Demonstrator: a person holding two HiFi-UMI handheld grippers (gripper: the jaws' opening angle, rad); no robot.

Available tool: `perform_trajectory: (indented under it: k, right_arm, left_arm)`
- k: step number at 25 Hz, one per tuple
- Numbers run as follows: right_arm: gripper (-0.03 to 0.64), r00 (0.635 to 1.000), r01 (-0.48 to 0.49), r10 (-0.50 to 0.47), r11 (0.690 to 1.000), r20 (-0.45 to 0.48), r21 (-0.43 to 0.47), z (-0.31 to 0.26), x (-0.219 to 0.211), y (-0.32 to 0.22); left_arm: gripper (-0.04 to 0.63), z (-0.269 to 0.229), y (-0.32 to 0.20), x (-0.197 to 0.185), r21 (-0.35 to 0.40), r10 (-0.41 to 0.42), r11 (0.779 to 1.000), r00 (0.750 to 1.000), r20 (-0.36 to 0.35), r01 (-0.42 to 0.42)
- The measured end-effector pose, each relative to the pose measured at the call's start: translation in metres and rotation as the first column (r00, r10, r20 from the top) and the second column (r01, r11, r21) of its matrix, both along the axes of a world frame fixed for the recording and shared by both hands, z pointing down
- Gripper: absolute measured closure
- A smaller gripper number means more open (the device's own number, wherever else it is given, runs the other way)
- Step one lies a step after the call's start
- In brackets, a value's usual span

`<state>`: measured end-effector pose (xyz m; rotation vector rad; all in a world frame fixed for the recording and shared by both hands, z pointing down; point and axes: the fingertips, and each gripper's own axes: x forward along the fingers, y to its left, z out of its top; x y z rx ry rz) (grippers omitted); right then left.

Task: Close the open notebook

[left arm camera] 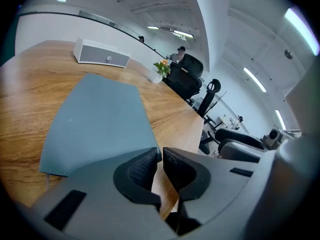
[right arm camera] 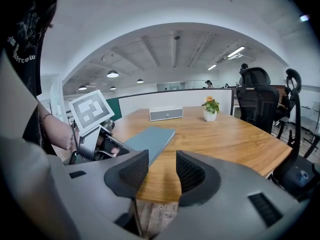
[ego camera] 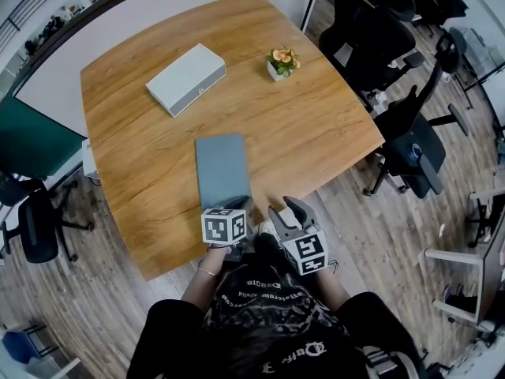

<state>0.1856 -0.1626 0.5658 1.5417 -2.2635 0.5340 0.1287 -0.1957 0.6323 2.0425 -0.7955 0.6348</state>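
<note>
A wooden table (ego camera: 316,125) is bearing the closed grey notebook (ego camera: 222,168) near its front edge. A white box (ego camera: 186,78) and a potted flower (ego camera: 281,62) are sitting well beyond it. The left gripper (ego camera: 241,208) is hovering at the notebook's near corner, jaws nearly together and empty, perhaps brushing the cover. The right gripper (ego camera: 286,212) is hanging beside it, jaws apart, gripping nothing.

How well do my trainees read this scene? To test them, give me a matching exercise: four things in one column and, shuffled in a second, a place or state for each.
Things:
1. notebook
2. white box
3. flower pot
4. right gripper

Places or states:
A. jaws apart, nothing between them
B. closed, lying flat near the table's near edge
C. far side of the table, toward the right in the head view
D. far side of the table, toward the left in the head view

Pairs: 1-B, 2-D, 3-C, 4-A
</note>
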Motion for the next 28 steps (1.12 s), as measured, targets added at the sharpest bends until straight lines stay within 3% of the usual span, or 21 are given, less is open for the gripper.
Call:
perform_trajectory:
  k: [1,4,6,11,16,19,22,28]
  right_arm:
    - [0.44,1.0,0.002,-0.002,1.0,0.003,0.0,0.0,0.0,0.0]
    - [0.439,1.0,0.008,-0.008,1.0,0.01,0.003,-0.001,-0.001,-0.001]
    - [0.437,1.0,0.01,-0.01,1.0,0.01,0.013,-0.003,-0.001,-0.003]
    - [0.439,1.0,0.013,-0.013,0.998,0.008,0.056,-0.016,-0.001,-0.013]
    - [0.439,1.0,0.01,-0.011,0.996,0.011,0.091,-0.024,-0.005,-0.025]
    - [0.437,1.0,0.02,-0.021,0.993,0.01,0.115,-0.03,-0.01,-0.031]
    - [0.439,0.998,0.059,-0.06,0.986,0.001,0.155,-0.044,-0.024,-0.039]
    - [0.436,0.988,0.155,-0.148,0.956,-0.046,0.25,-0.078,-0.049,-0.052]
  left_arm:
    - [0.562,-0.002,0.002,0.002,-0.003,0.003,1.0,1.0,-0.023,-0.003]
    - [0.447,-0.01,0.009,0.011,0.003,0.048,0.999,0.996,-0.074,-0.048]
    - [0.393,-0.019,0.012,0.014,0.046,0.078,0.996,0.994,-0.075,-0.075]
    - [0.39,-0.044,0.013,0.003,0.196,0.125,0.974,0.992,-0.029,-0.117]
    - [0.39,-0.068,0.004,-0.028,0.306,0.07,0.95,0.997,-0.028,-0.058]
    - [0.39,-0.084,-0.004,-0.054,0.402,0.005,0.916,1.0,0.006,-0.007]
    - [0.39,-0.099,-0.013,-0.082,0.496,-0.089,0.867,0.995,0.054,0.051]
    - [0.39,-0.137,-0.017,-0.128,0.613,-0.23,0.771,0.973,0.012,0.175]
